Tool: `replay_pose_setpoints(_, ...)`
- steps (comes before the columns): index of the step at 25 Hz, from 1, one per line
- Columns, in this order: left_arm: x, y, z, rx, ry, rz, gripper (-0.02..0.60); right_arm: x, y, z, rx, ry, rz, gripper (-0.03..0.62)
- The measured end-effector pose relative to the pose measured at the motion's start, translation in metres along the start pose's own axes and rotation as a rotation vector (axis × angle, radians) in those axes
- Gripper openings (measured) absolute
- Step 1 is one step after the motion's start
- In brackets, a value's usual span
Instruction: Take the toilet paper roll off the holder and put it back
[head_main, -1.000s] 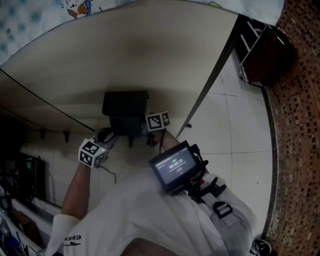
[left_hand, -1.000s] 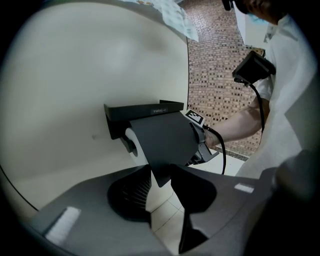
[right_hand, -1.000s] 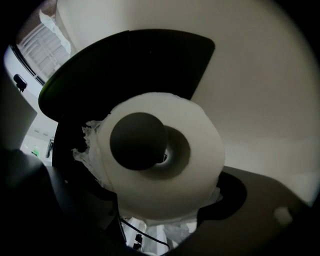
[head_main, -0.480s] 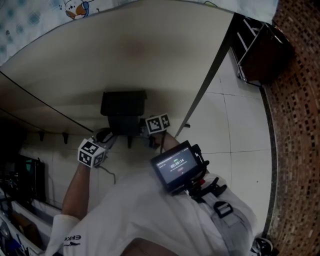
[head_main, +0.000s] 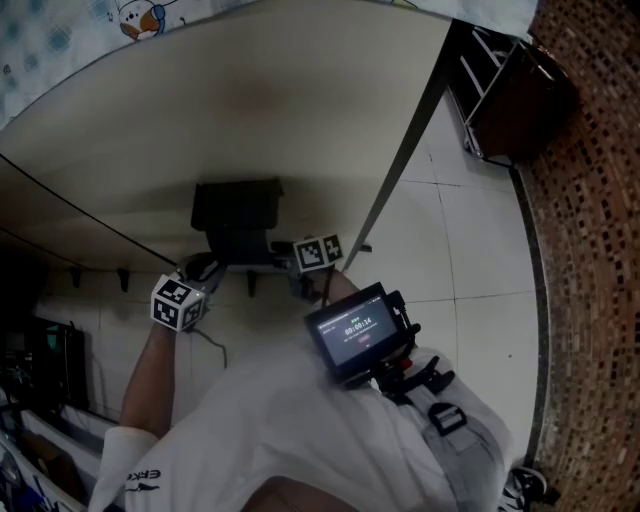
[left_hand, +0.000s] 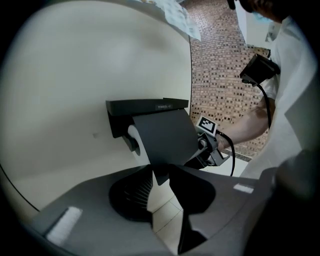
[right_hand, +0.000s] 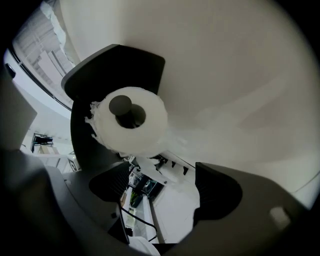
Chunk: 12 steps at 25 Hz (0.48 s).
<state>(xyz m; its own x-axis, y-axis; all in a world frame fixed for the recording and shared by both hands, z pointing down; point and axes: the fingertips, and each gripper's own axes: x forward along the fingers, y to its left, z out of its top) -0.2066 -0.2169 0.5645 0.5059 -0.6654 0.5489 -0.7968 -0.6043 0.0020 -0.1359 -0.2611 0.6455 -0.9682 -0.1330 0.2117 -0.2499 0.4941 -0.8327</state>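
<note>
The toilet paper roll sits on the spindle of the black wall holder. The left gripper, jaws just narrowed, pinches the lower edge of the holder's cover flap. The right gripper, just below the roll, has wide jaws, just closed slightly, with nothing between them

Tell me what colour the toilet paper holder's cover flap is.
Black: the cover flap shows best in the left gripper view, in front of the white roll.
</note>
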Motion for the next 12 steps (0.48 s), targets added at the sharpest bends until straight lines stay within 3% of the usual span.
replay_pose_setpoints(12, 0.02, 0.042, -0.008, -0.022, 0.004, 0.052, 0.089, -0.013, -0.008, -0.009, -0.003, -0.025, -0.034, 0.433)
